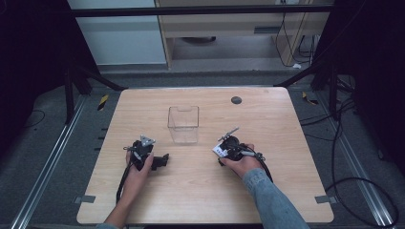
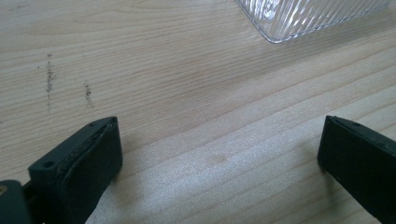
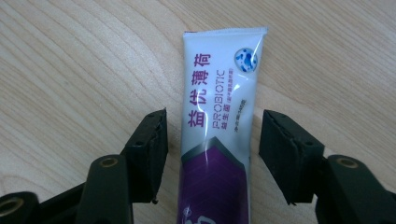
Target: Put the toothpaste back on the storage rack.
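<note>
Overhead first, from the high view: the wooden table carries a clear plastic box standing upright near its middle. The left gripper rests on the wood below and to the left of the box, the person's left hand wrapped round it. The right gripper sits below and to the right of the box, about as far from it, held by the right hand. A white-and-purple scrap shows at its nose; too small here to read.

Next, the left gripper view: jaws spread wide, nothing between them but bare wood. A ribbed corner of the clear plastic box lies ahead and to the right, well apart from both pads.

Last, the right gripper view: a sachet, white at the far end, purple nearer the camera, printed "PROBIOTIC", lies flat on the table. Its long axis runs straight away from the gripper, along the line of the jaws, so the pads face its two long edges. The jaws stand released on either side, a thin gap on each, left pad closer than right. Not touching, as far as I can tell.

Judgement: the right hand is the one placed for the pickup; squeezing across the narrow width looks like all that is needed.
</note>
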`<state>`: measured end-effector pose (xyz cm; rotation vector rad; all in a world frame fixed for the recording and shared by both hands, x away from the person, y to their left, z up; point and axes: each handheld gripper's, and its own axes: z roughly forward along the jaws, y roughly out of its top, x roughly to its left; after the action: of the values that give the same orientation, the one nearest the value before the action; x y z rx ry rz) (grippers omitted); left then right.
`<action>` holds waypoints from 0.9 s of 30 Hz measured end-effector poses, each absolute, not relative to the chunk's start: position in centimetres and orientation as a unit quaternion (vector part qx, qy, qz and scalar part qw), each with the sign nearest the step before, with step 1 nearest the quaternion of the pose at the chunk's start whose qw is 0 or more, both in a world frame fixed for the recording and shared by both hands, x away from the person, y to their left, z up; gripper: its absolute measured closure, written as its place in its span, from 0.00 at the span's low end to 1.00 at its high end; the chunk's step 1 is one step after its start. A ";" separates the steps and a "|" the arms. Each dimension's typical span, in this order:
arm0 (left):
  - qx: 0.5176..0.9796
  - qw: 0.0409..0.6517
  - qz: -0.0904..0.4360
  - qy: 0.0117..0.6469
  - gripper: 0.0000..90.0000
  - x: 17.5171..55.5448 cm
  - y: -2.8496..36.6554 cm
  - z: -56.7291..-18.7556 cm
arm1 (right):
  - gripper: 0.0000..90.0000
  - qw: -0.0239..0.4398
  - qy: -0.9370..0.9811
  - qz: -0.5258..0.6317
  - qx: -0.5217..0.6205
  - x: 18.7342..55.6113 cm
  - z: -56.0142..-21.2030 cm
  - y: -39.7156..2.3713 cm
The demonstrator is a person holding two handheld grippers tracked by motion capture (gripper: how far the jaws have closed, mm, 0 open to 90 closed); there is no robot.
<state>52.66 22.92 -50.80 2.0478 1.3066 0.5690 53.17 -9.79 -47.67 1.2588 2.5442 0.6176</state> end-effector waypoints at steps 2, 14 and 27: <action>0.778 0.318 0.216 0.496 0.00 52.7 22.9 -50.8 | 0.49 0.117 0.869 0.210 0.432 53.2 -47.7 -9.7; 0.778 0.319 0.216 0.496 0.00 52.7 22.9 -50.8 | 0.61 0.112 0.870 0.209 0.433 53.6 -47.7 -9.6; 0.778 0.319 0.216 0.496 0.00 52.7 22.9 -50.8 | 0.74 0.094 0.865 0.212 0.446 54.1 -47.5 -10.2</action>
<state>52.70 22.90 -50.82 2.0465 1.3050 0.5683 54.09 -10.19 -47.46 1.3219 2.5646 0.6293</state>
